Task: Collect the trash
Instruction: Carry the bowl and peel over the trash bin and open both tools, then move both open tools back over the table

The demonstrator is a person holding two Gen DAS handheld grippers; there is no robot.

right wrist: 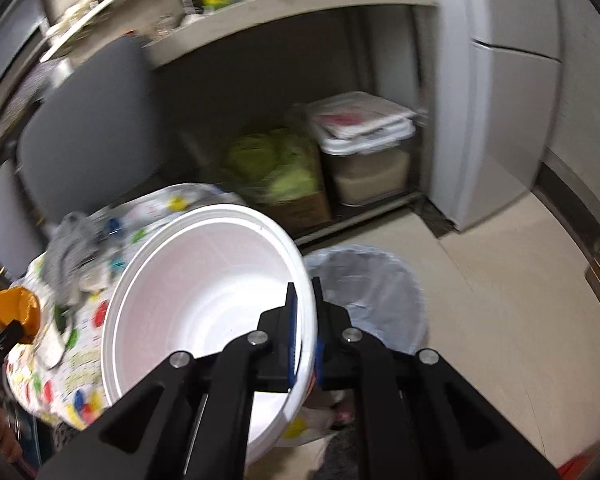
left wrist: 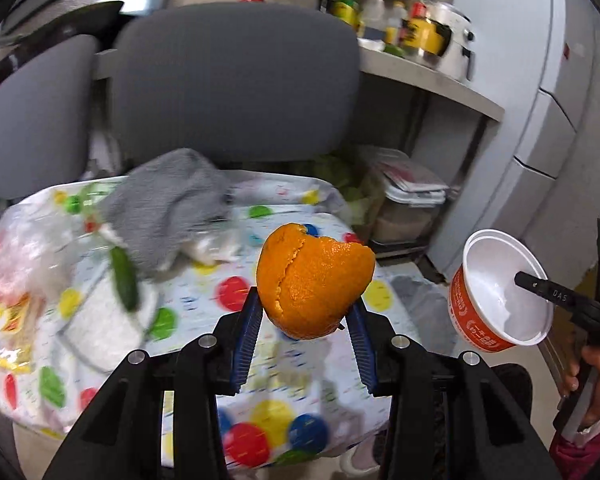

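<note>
Right gripper [right wrist: 305,312]: jaws closed almost fully, pinching the rim and wall of an empty white instant-noodle cup [right wrist: 204,300], one pad inside, one outside. The cup hangs tilted, its mouth turned toward the camera. Directly beyond the jaws, lower and slightly right, stands the lined trash bin [right wrist: 376,300] on the floor; its open mouth lies just past the cup's rim. This is the governing relation: the bin is ahead of and below the right jaws, so the cup appears the nearer item to disposal.

Left gripper [left wrist: 306,312]: jaws roughly half open, closed on a piece of orange peel [left wrist: 314,280], which stands up between the blue pads. It is held above the counter [left wrist: 260,408] with its spotted cloth. In this view the bin shows only as a grey blur past the counter's right edge, beyond and right of the peel; the left hand looks farther off.

Judgement: the cup goes first, the peel needing a further rightward carry.
</note>
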